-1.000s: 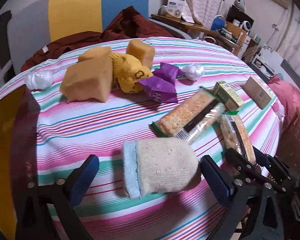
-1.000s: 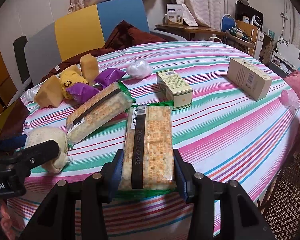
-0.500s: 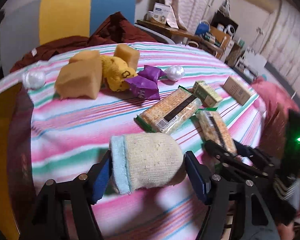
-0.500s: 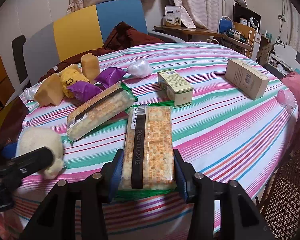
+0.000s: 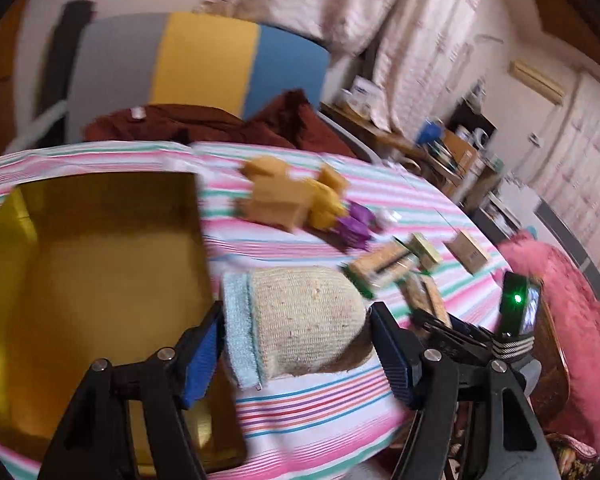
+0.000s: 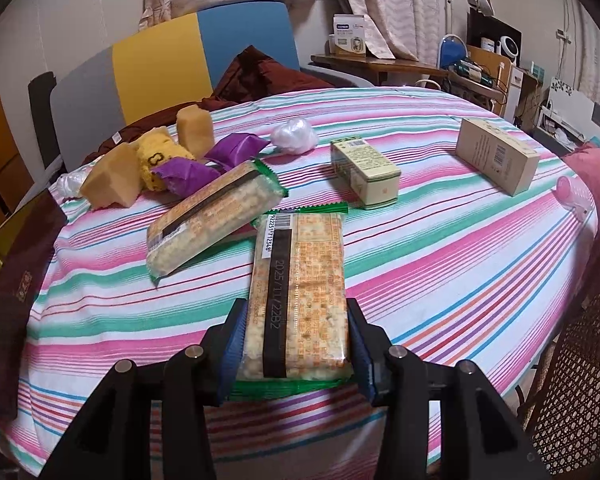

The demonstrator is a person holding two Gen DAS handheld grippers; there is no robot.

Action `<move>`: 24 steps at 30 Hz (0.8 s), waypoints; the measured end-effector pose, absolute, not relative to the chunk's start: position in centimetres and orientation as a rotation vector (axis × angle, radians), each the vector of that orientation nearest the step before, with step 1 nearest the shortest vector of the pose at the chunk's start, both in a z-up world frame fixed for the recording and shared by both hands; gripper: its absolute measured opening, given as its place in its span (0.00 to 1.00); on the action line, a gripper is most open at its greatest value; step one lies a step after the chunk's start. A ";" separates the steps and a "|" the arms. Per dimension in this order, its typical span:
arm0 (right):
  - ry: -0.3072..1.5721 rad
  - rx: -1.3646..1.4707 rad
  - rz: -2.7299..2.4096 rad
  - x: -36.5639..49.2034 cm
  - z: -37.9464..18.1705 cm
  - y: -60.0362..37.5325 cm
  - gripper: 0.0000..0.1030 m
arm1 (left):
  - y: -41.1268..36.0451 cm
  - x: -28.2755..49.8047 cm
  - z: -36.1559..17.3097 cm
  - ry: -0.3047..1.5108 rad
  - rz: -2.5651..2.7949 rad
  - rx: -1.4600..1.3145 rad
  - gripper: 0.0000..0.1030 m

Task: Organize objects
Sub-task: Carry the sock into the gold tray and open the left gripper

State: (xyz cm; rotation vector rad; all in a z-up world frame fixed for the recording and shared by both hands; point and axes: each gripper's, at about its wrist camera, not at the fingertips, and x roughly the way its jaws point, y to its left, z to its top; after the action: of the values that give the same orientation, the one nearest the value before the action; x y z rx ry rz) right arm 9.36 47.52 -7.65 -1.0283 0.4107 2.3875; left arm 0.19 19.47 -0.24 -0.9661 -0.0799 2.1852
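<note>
Yellow box [image 5: 92, 280]: open-topped, at the far left of the left wrist view, on the worktop beside the left claw.
Left claw [image 5: 296, 344]: blue pads closed onto a beige knitted mitt [image 5: 300, 320] with a pale blue cuff, gripped from both sides and lifted clear of the cloth, just right of the box's edge. This view is blurred.
Dark red cloth strip [image 6: 16, 304]: at the left edge of the right wrist view, bearing a small gold mark too small to read.
Sponge pile [image 6: 112, 178]: tan foam blocks, a yellow knitted piece with a black mark and purple wrappers [image 6: 188, 172], far left on the worktop.
Cracker packs: one cracker pack [image 6: 216, 216] lies slanted near the middle; a second cracker pack [image 6: 300, 296] sits just right of it.
Right claw [image 6: 296, 348]: narrowly open, pads pressed on both long sides of the second pack, which rests on the cloth.
Readable print: "2025/11/22B2" on the held pack's black band, and a barcode number only partly legible.
Small boxes: a green-and-cream box [image 6: 364, 172] and, further right, a tan box [image 6: 496, 160], both with text too small to read.
Worktop [image 6: 440, 264]: round, covered in a pink, green, white and blue striped cloth.
Room: grey, yellow and blue chair back [image 6: 160, 64], maroon garment over it, patterned curtains, cluttered shelves at right.
</note>
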 end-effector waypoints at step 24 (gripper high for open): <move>0.576 -1.080 2.407 9.7 -7.0 44.2 0.46 | 2.0 -5.7 -6.0 -0.092 2.611 -1.210 0.70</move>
State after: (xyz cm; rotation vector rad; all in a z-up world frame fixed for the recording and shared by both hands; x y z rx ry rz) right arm 9.65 44.21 -6.99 -1.0803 0.5758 2.4066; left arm -5.71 2.03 -6.02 -1.2104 -0.0922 2.6114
